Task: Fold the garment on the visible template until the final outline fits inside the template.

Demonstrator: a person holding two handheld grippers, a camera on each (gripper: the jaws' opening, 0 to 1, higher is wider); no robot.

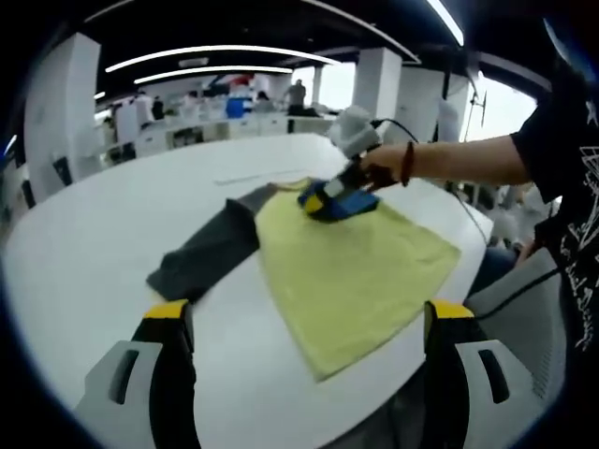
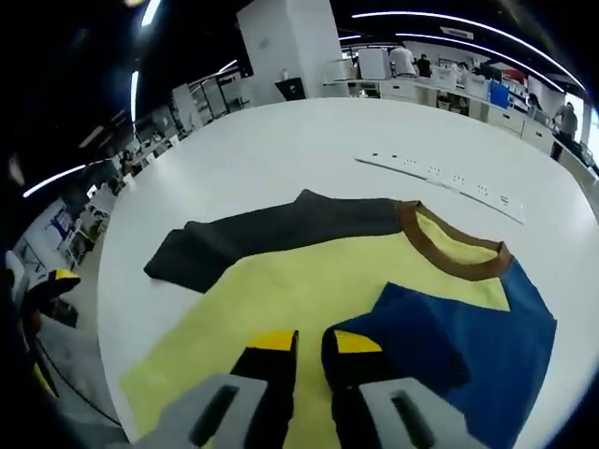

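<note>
I have the right gripper (image 2: 305,348) nearly closed, pinching the blue sleeve (image 2: 449,341) folded over the yellow garment (image 1: 351,271) on the desk (image 1: 140,206) — left gripper (image 1: 309,323) wide open, empty, nearer the hem.

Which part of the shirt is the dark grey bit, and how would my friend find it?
Start at the big white round table, then find the yellow shirt spread flat on it. The dark grey sleeve sticks out sideways from the shirt's shoulder, beside the brown collar. It is the only grey part; the other sleeve is blue.
</note>
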